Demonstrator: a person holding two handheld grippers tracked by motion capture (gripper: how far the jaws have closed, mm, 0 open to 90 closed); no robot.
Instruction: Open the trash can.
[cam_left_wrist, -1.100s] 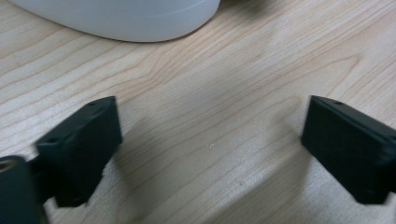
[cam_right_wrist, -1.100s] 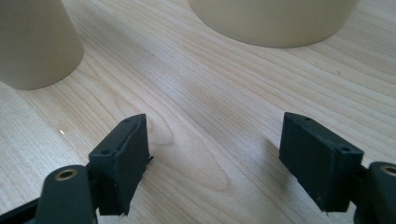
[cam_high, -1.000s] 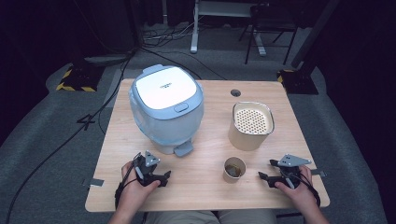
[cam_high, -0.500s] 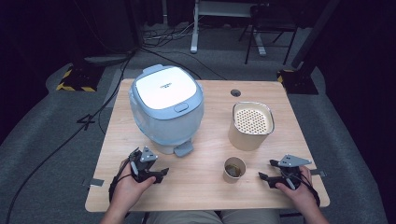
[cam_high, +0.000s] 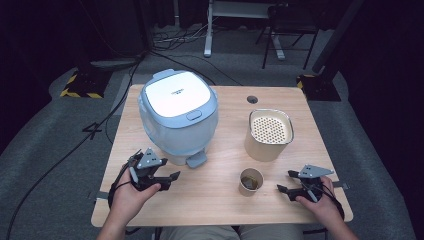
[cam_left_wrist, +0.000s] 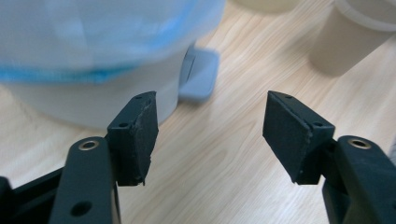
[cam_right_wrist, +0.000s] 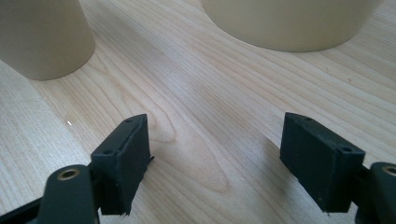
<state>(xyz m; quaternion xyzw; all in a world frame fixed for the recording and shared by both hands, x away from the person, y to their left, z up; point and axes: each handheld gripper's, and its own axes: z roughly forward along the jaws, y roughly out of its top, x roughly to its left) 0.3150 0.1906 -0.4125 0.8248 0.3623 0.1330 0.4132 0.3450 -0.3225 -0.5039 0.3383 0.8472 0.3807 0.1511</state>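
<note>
Two grippers sit low in the frame: the left gripper, jaws apart and empty though they have just been narrowing, and the right gripper, gaping on nothing. Between them stands a small cup; beyond, centre-left, the rice cooker; centre-right, a beige canister.
</note>
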